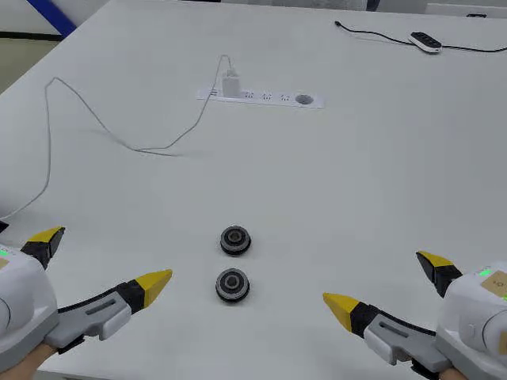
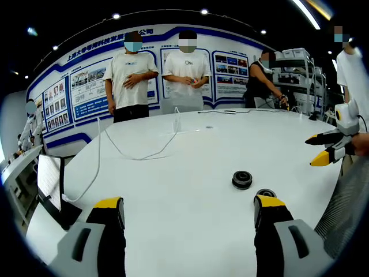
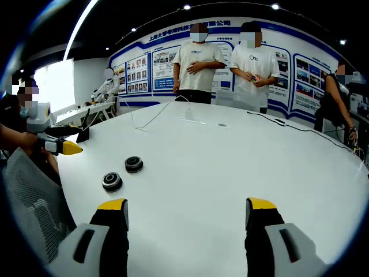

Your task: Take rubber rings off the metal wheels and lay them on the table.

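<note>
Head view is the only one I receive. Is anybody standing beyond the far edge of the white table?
Observer: Yes, the left gripper view shows two people in white T-shirts standing there.
Operator: Where does the thin white cable on my left end?
Observer: It reaches a dark-framed screen standing at the table edge.
Operator: Does the left gripper see both small black-rimmed metal wheels?
Observer: The farther wheel fully; its own jaw covers part of the nearer wheel.
</note>
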`<state>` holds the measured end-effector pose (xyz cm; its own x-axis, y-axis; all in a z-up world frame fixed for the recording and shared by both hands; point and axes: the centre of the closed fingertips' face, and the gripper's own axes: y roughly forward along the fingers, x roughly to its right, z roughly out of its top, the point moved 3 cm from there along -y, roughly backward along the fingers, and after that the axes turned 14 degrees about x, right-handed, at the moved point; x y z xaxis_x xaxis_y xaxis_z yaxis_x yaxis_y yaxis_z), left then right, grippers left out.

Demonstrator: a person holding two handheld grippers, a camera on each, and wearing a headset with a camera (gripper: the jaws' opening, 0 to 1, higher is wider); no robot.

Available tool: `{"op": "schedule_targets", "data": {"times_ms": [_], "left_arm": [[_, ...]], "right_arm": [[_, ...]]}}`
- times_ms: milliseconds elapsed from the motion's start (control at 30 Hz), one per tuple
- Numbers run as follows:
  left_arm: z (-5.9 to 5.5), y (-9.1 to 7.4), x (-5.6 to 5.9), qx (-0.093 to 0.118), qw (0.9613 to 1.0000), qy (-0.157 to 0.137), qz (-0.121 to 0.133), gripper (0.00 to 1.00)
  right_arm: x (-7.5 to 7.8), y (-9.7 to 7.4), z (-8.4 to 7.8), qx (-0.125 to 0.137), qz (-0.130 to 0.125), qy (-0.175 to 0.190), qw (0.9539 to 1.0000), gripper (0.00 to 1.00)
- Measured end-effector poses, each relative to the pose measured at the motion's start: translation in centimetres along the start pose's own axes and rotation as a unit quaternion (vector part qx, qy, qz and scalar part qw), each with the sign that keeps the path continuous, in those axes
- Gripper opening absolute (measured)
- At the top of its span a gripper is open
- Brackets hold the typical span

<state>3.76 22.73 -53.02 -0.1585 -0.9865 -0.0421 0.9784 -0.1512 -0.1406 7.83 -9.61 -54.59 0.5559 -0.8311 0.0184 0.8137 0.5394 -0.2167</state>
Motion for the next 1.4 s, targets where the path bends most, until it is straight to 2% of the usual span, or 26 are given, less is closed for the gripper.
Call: {"op": "schedule_targets", "data": {"times_ms": [133,333,567,933,1100,1167,1267,1333,1400], "left_arm": [[0.2,0.1,0.1,-0.001,1.0,0.0,-0.007,0.94],[1.5,0.4,0.4,0.013,0.9994,0.012,-0.029,0.91],[1.8,0.8,1.1,0.018,0.9985,0.012,-0.051,0.88],[2.2,1.7,3.4,0.023,0.9933,0.025,-0.11,0.85],[1.9,2.2,5.2,0.014,0.9864,0.036,-0.16,0.79],[1.8,2.4,5.9,0.009,0.9834,0.028,-0.179,0.78],[1.7,2.6,6.7,0.01,0.9796,0.028,-0.199,0.72],[1.6,2.8,7.0,0.009,0.978,0.03,-0.206,0.71],[1.5,3.1,7.5,0.01,0.9747,0.03,-0.221,0.7]], "right_arm": [[0.0,0.0,-0.1,-0.004,0.002,0.0,1.0,0.84],[-0.2,-0.1,-0.1,-0.005,0.006,0.003,1.0,0.83],[-0.3,-0.1,-0.2,-0.009,0.009,0.008,0.9999,0.81],[-0.5,-0.2,-0.5,-0.017,0.017,0.01,0.9997,0.78],[-0.7,-0.3,-0.6,-0.02,0.021,0.014,0.9995,0.77],[-0.8,-0.3,-0.6,-0.021,0.023,0.015,0.9994,0.76],[-0.9,-0.3,-0.7,-0.023,0.025,0.02,0.9992,0.75],[-0.9,-0.3,-0.8,-0.025,0.026,0.022,0.9991,0.75],[-0.9,-0.3,-1.0,-0.028,0.028,0.023,0.999,0.74]]}}
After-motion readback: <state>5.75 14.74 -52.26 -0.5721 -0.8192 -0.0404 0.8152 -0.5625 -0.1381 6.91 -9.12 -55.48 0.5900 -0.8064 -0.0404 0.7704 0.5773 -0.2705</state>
